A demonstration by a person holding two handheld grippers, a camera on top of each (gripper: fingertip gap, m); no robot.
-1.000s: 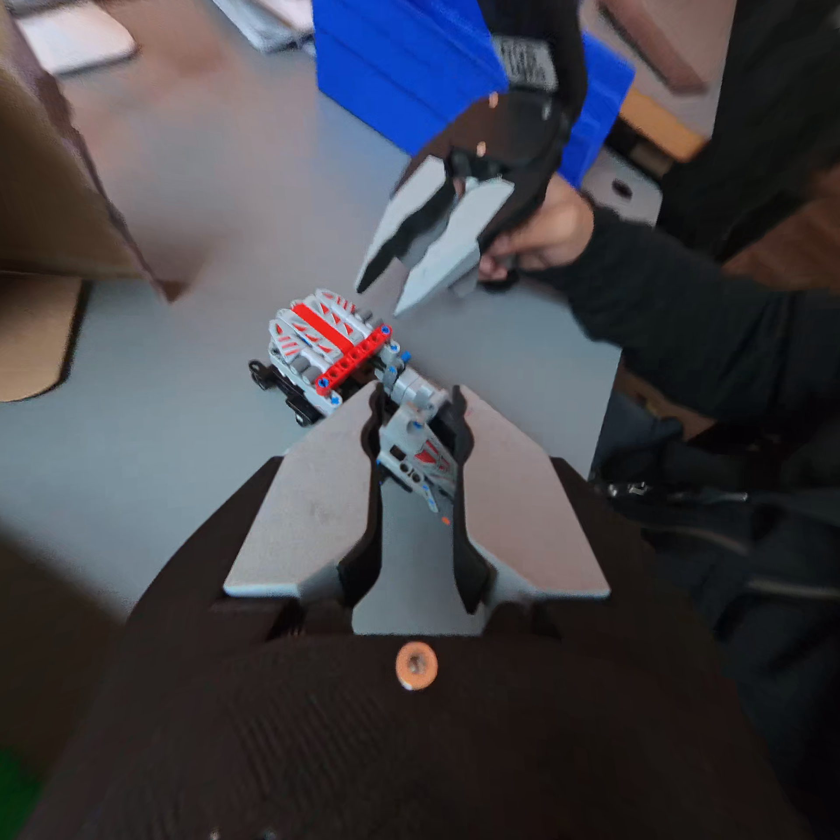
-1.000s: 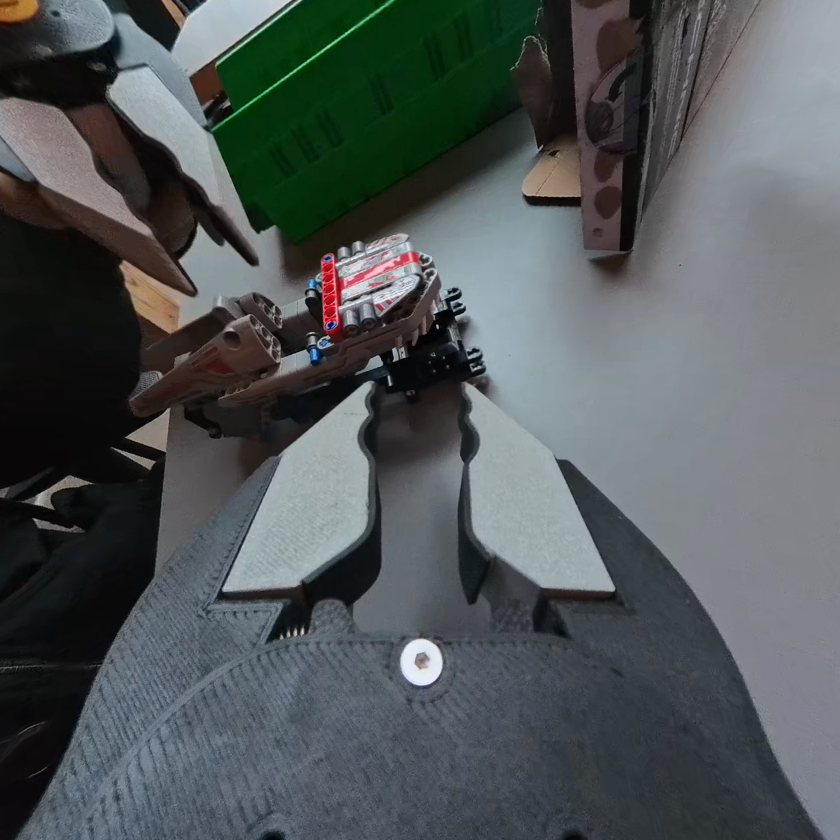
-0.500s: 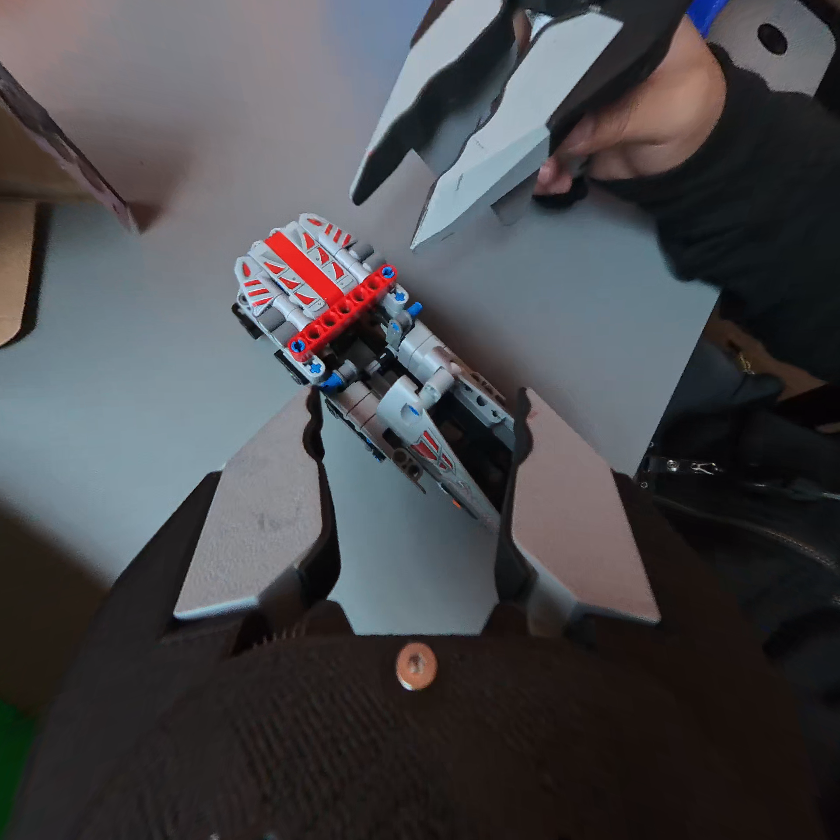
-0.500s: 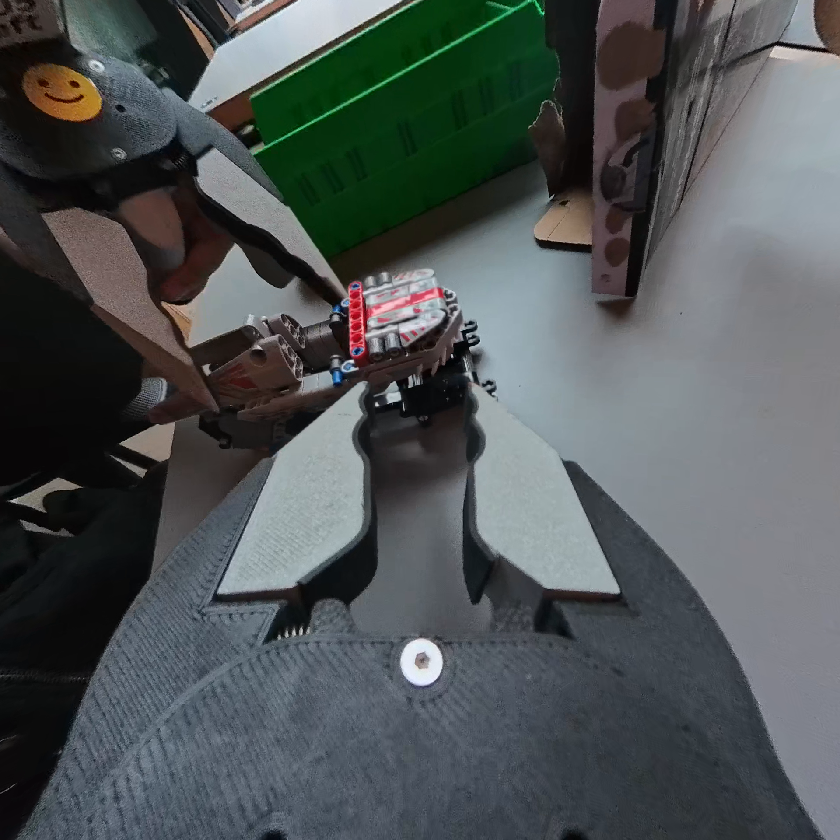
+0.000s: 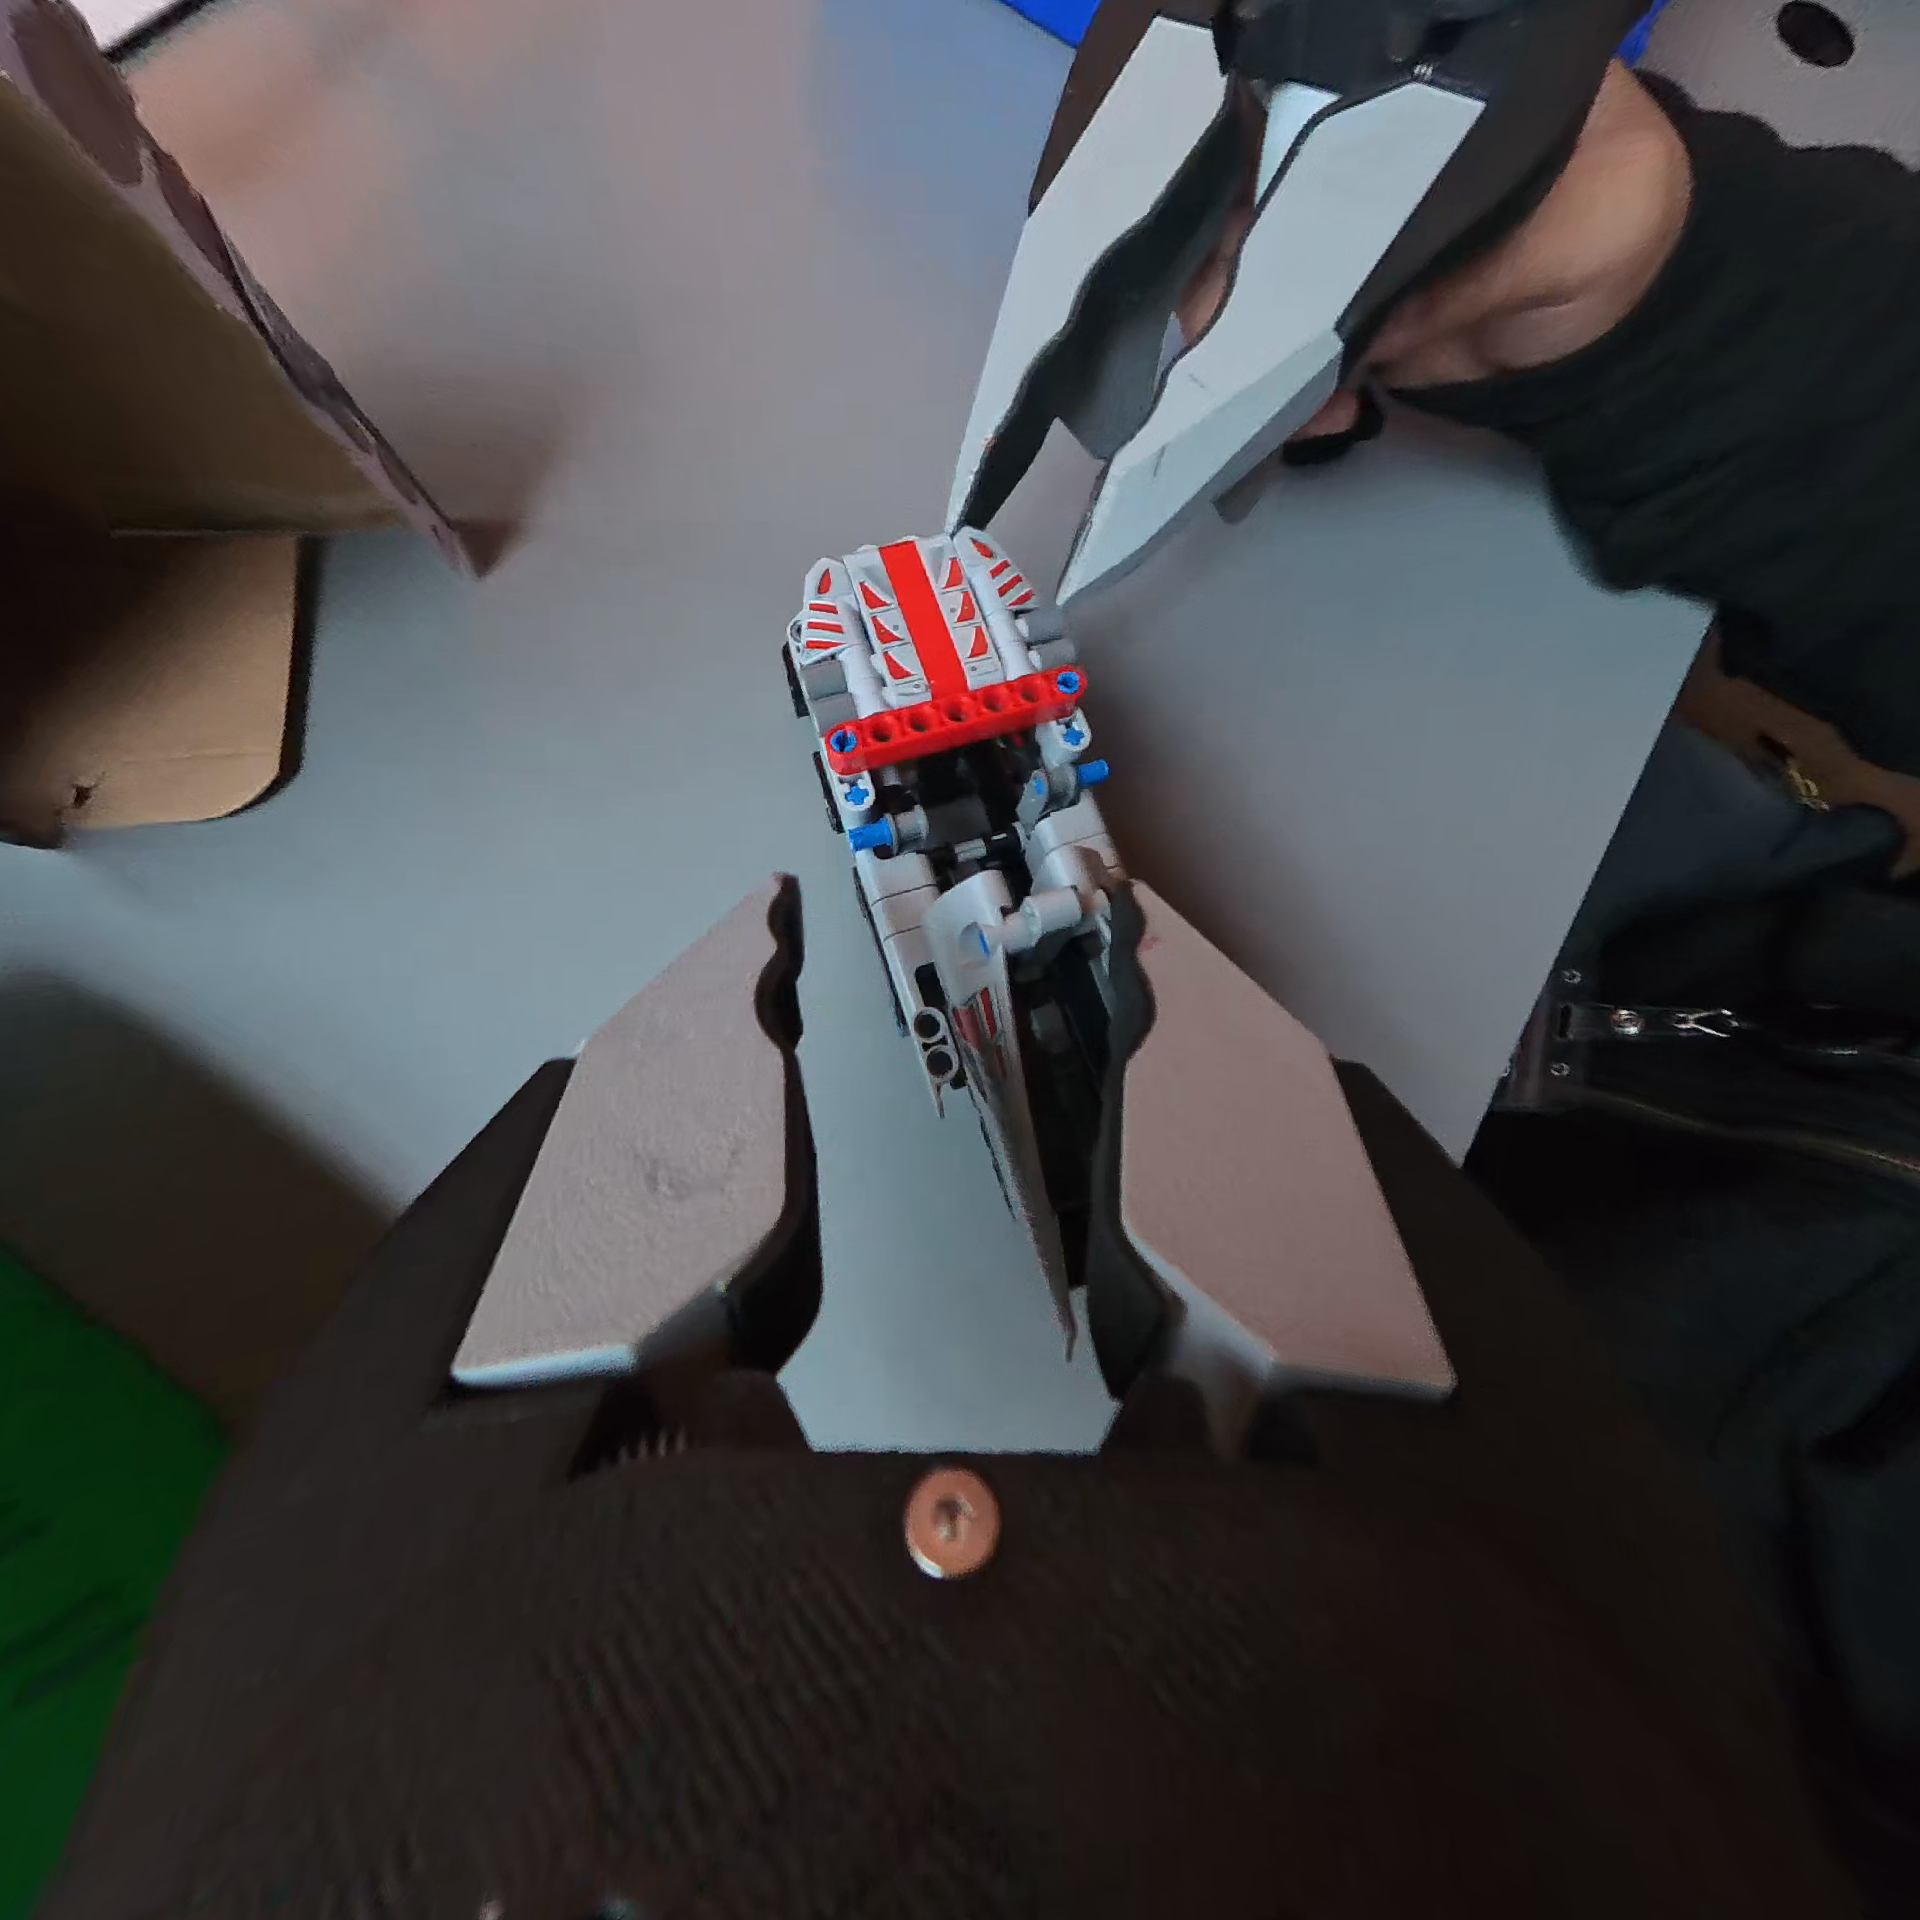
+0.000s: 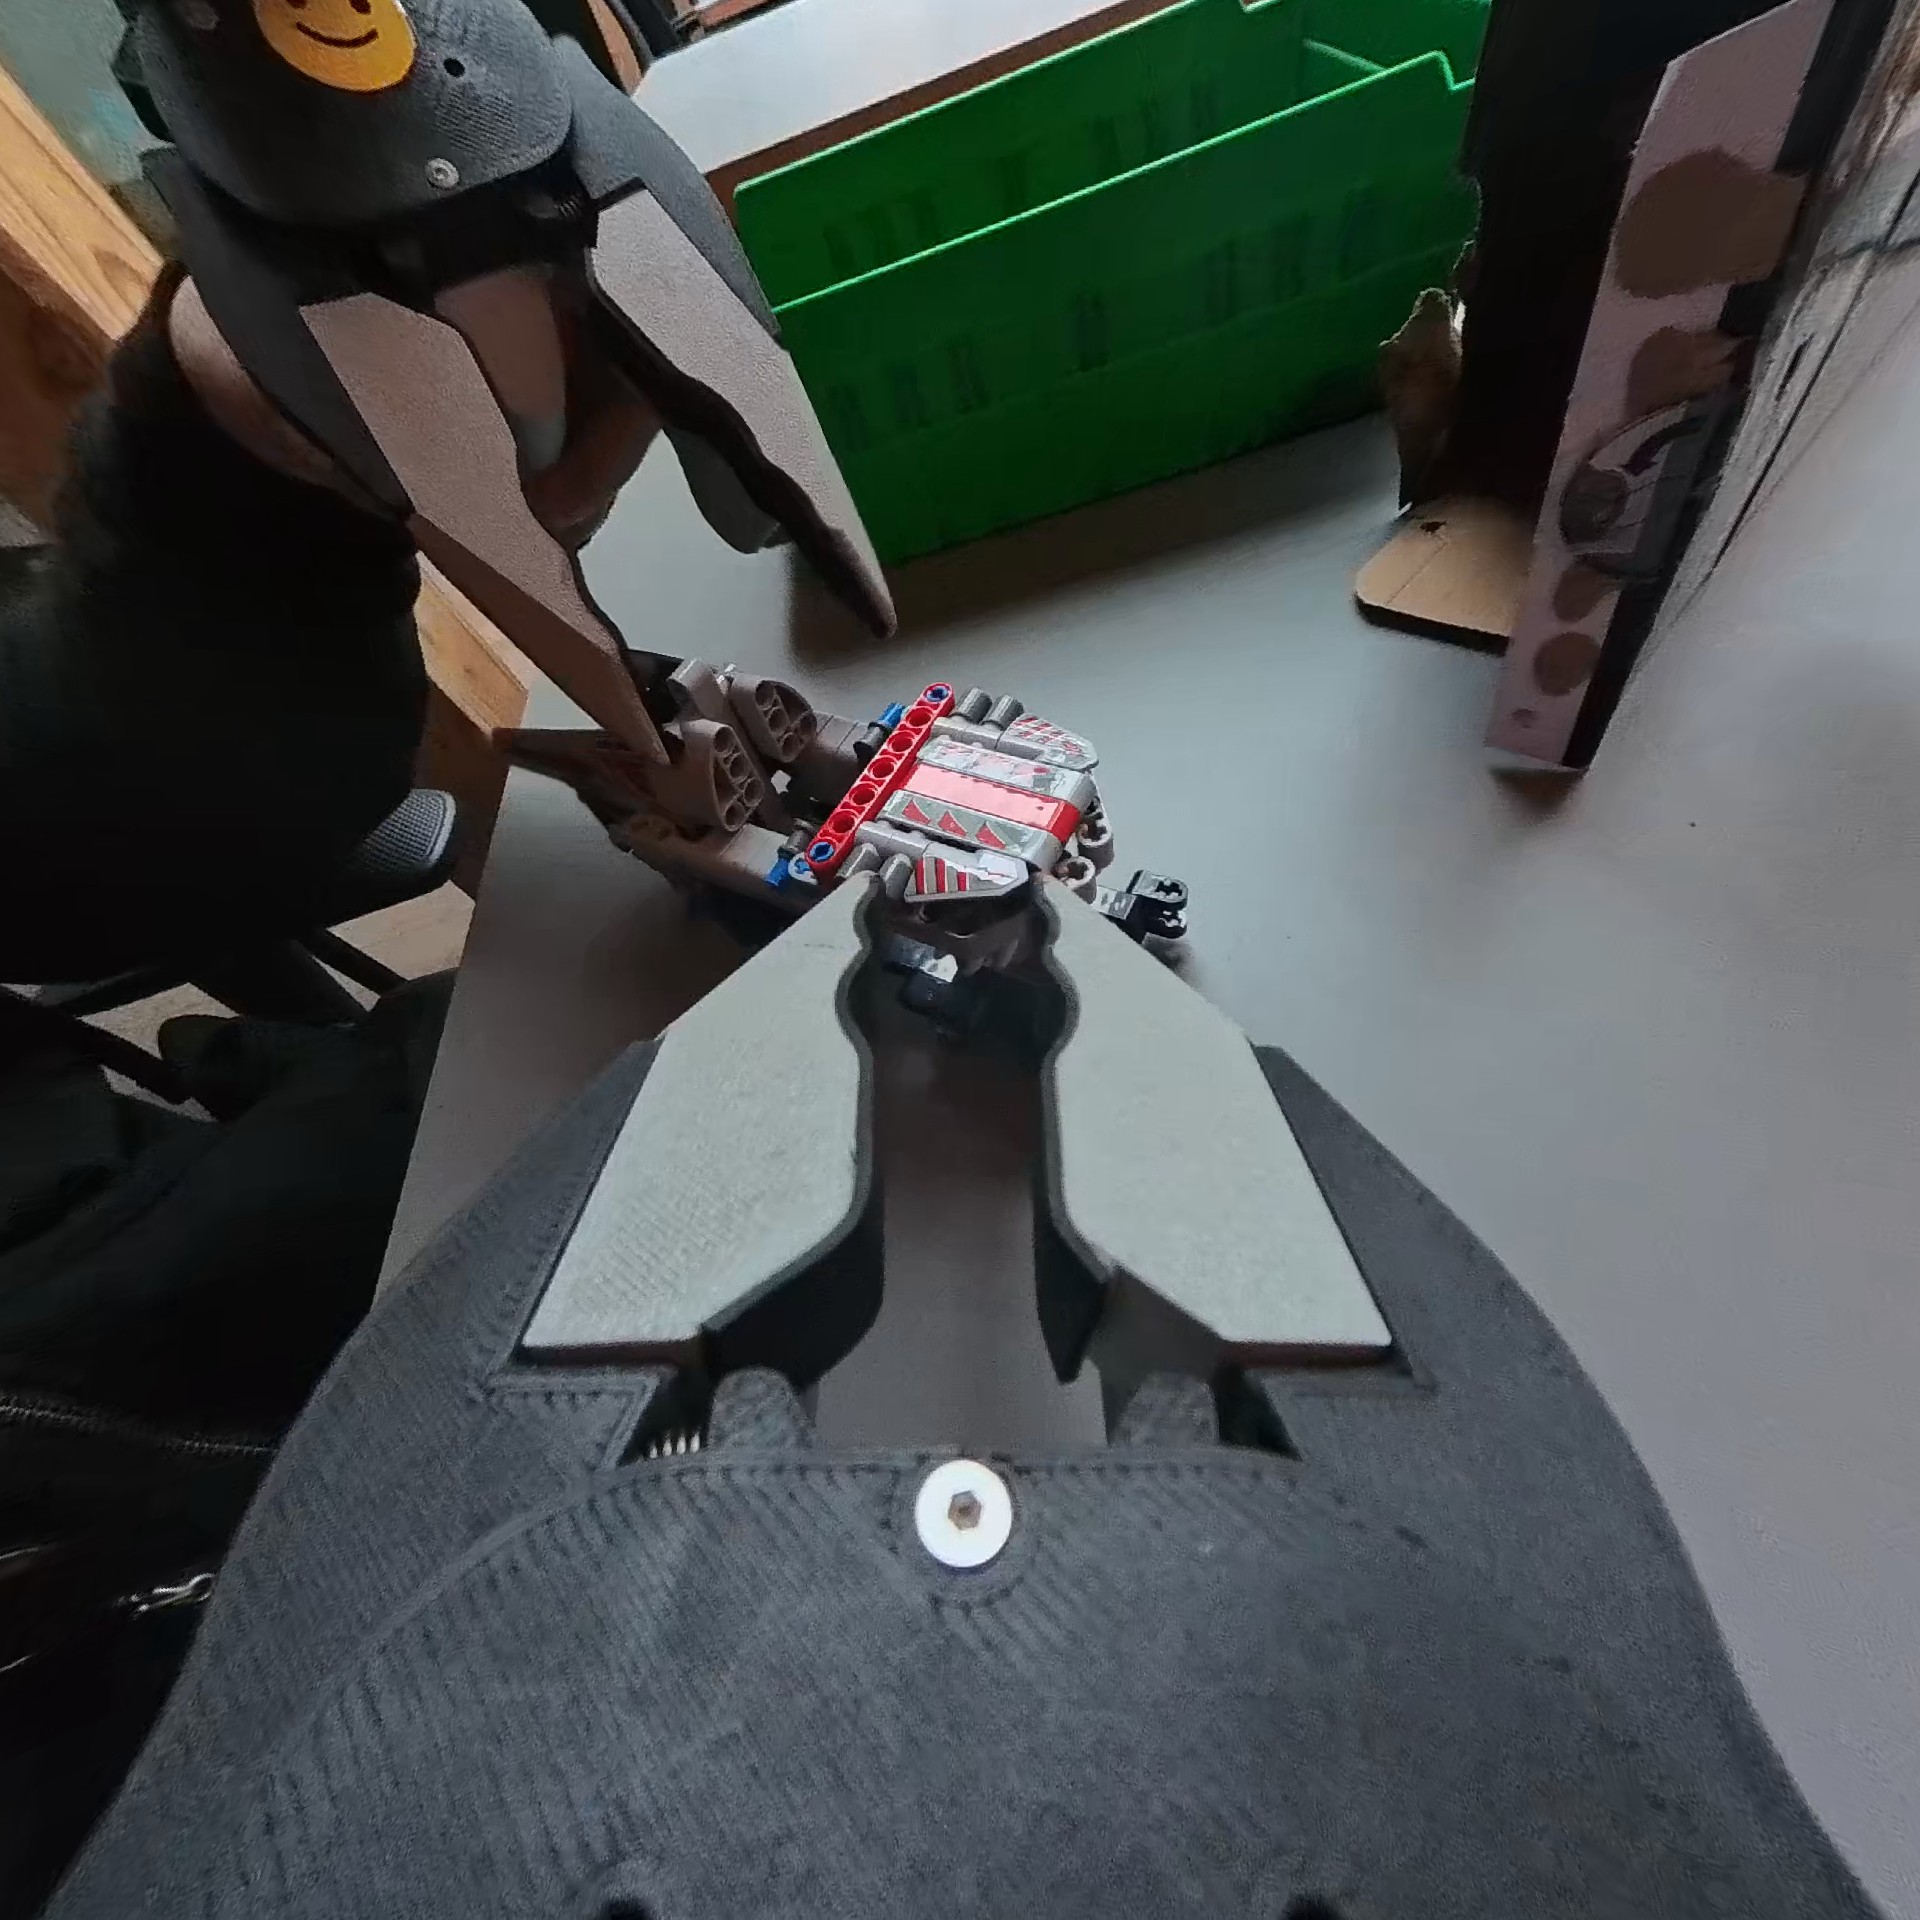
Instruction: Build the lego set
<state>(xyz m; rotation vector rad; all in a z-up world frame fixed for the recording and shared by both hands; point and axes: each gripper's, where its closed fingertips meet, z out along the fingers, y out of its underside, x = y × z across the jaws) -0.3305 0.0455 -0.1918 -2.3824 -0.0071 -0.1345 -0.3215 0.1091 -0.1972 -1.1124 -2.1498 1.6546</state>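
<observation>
A: Where's the grey-and-red brick-built lego model (image 5: 940,727)?
B: On the grey table (image 5: 520,779), tail between the spread left gripper (image 5: 951,914).
A: Right gripper (image 6: 951,899)?
B: At the model's nose, jaws parted, gripping nothing.

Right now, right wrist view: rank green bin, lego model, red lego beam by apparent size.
1. green bin, largest, though partly cut off.
2. lego model, nearer the camera, so true size against the bin is unsure.
3. red lego beam, part of the model.
</observation>
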